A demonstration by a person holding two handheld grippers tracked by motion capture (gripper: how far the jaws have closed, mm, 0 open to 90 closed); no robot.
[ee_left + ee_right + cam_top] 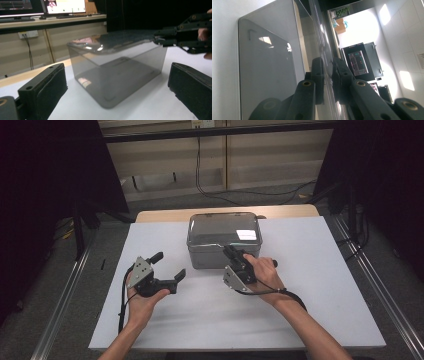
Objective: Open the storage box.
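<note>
A smoky grey see-through box (224, 237) with a lid stands on the white table top (310, 285), and it looks empty. My right gripper (229, 252) is at the box's near right corner, turned on its side, shut on the lid's rim. In the right gripper view its jaws (328, 72) pinch the thin lid edge (322, 47), with the box wall (267, 70) to the left. My left gripper (170, 265) is held open left of the box, apart from it. In the left gripper view the box (117, 72) stands ahead between the wide pads (50, 85), and the right gripper (160, 38) bites the lid corner.
The white top lies on a wooden table (165, 215) with its edge just behind the box. Metal rails (65, 295) run along both sides on the floor. Cables (210, 190) hang at a low wall behind. Bare table surface lies in front of both hands.
</note>
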